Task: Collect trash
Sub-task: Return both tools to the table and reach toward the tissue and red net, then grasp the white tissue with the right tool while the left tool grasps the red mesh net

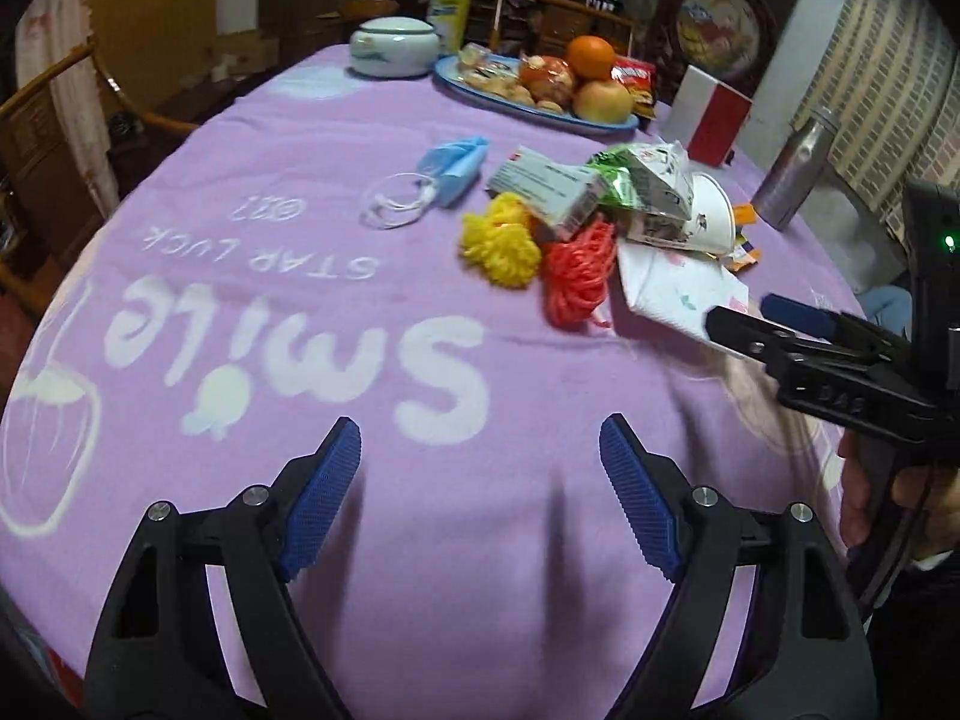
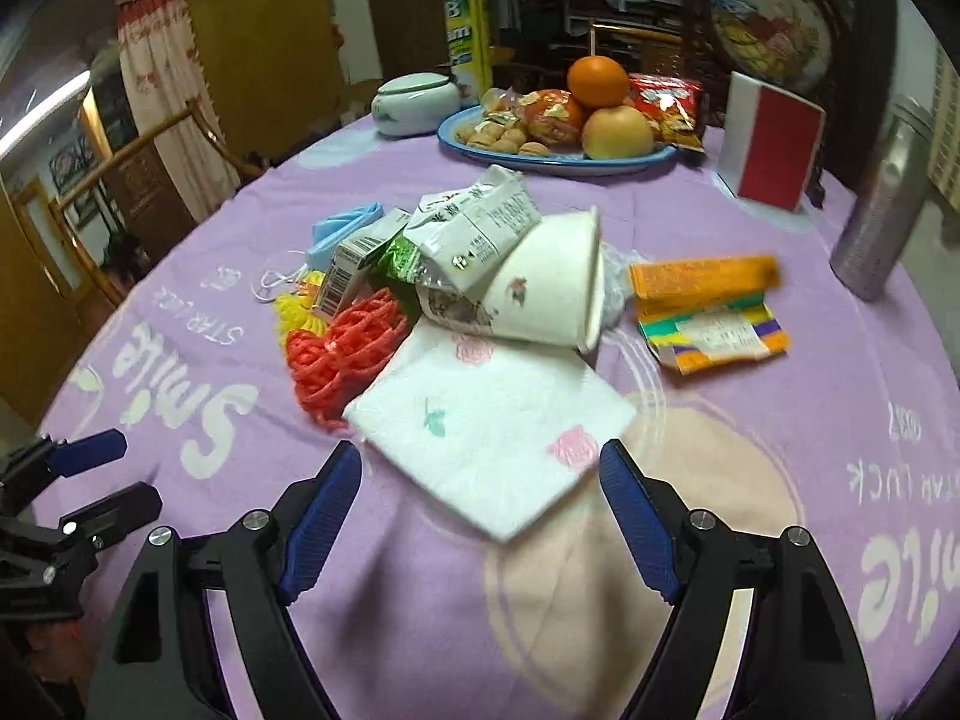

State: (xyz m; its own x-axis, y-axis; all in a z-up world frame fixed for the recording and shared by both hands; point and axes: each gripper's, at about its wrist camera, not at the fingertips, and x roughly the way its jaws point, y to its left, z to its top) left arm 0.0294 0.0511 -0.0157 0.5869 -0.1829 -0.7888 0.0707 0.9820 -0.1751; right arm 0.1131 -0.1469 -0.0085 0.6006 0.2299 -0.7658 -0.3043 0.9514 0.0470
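Note:
A heap of trash lies mid-table on the purple cloth (image 2: 750, 480): a floral white napkin (image 2: 486, 432), a tipped paper cup (image 2: 540, 294), a crushed carton (image 2: 474, 234), a barcode box (image 2: 354, 264), red string (image 2: 348, 354), yellow string (image 1: 504, 240), a blue face mask (image 1: 453, 171) and orange wrappers (image 2: 714, 336). My right gripper (image 2: 480, 462) is open, and the napkin's near corner reaches between its fingertips. My left gripper (image 1: 480, 444) is open over bare cloth, short of the heap. The right gripper (image 1: 750, 315) shows at the right edge of the left wrist view.
At the back stand a blue plate (image 2: 456, 132) of fruit and snacks, a white lidded jar (image 2: 414, 99) and a yellow can (image 2: 465, 24). A red and white box (image 2: 774, 141) and a metal bottle (image 2: 882, 198) stand at the right. Wooden chairs (image 1: 54, 120) flank the table on the left.

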